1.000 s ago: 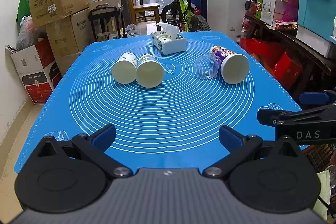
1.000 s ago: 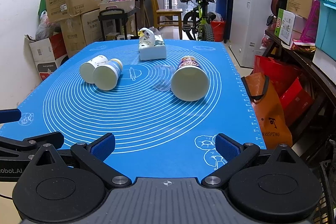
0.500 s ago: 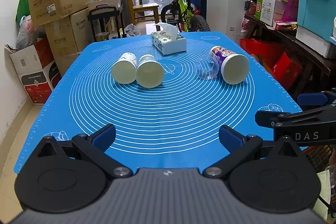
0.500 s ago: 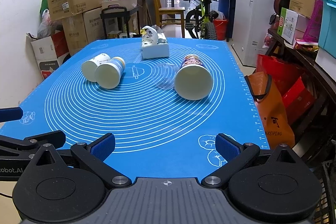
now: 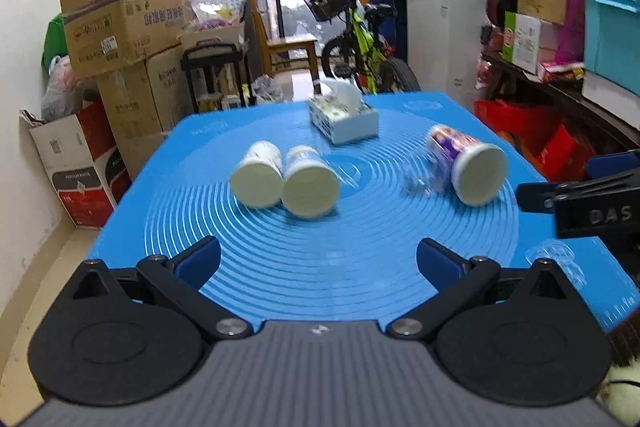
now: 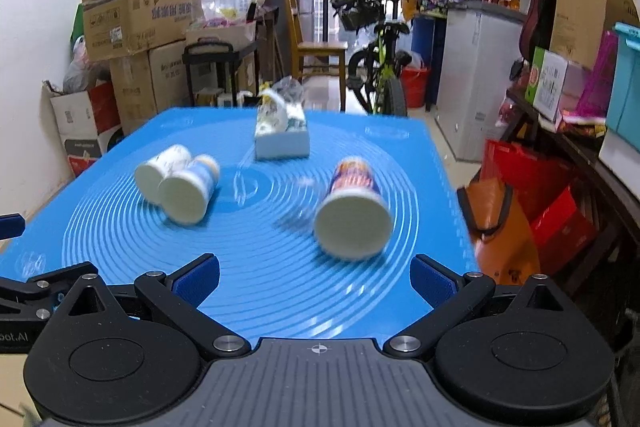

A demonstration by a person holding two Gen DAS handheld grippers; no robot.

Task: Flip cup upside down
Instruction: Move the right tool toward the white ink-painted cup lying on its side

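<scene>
Several cups lie on their sides on the blue mat. Two white paper cups lie side by side at mid-left, also in the right wrist view. A purple-printed cup lies at the right, with a clear plastic cup blurred beside it. The purple cup lies straight ahead in the right wrist view. My left gripper is open and empty over the mat's near part. My right gripper is open and empty, short of the purple cup.
A tissue box stands at the back middle of the mat. Cardboard boxes are stacked to the left. A bicycle and a white freezer stand behind. Shelves with bins and red bags line the right side.
Both grippers have moved forward over the mat, so the cups appear larger and closer. Both stay open. The cups have not moved.
</scene>
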